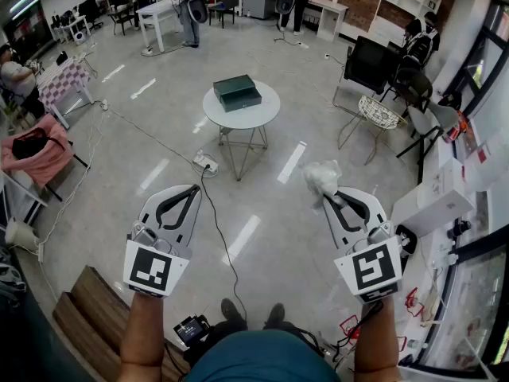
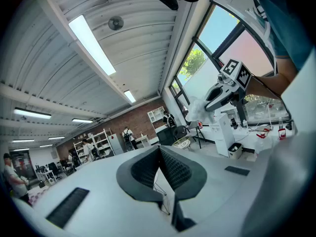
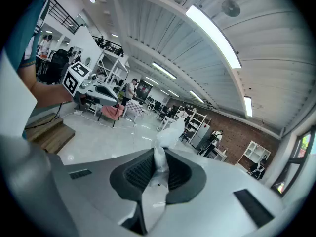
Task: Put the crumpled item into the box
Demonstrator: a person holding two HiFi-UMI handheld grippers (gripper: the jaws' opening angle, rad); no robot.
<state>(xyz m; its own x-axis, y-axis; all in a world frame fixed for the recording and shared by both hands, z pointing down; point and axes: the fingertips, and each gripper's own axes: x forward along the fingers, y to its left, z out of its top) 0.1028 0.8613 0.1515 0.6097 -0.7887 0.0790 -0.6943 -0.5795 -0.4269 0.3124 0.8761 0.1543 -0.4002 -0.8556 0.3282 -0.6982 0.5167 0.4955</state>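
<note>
A crumpled white plastic item [image 1: 321,178] sticks out past the tips of my right gripper [image 1: 338,196], which is shut on it. In the right gripper view the crumpled item [image 3: 163,141] is pinched between the dark ribbed pads. My left gripper [image 1: 191,191] hangs at the left, shut with nothing in it; in the left gripper view its pads [image 2: 170,171] meet. A dark green box [image 1: 236,92] lies closed on a round white table [image 1: 262,116] some way ahead of both grippers.
A black cable runs over the grey floor to a power strip [image 1: 205,163] by the table's legs. A wire chair [image 1: 377,115] and a black chair [image 1: 369,64] stand at the right. Wooden steps [image 1: 95,312] are at the lower left. People stand at tables far behind.
</note>
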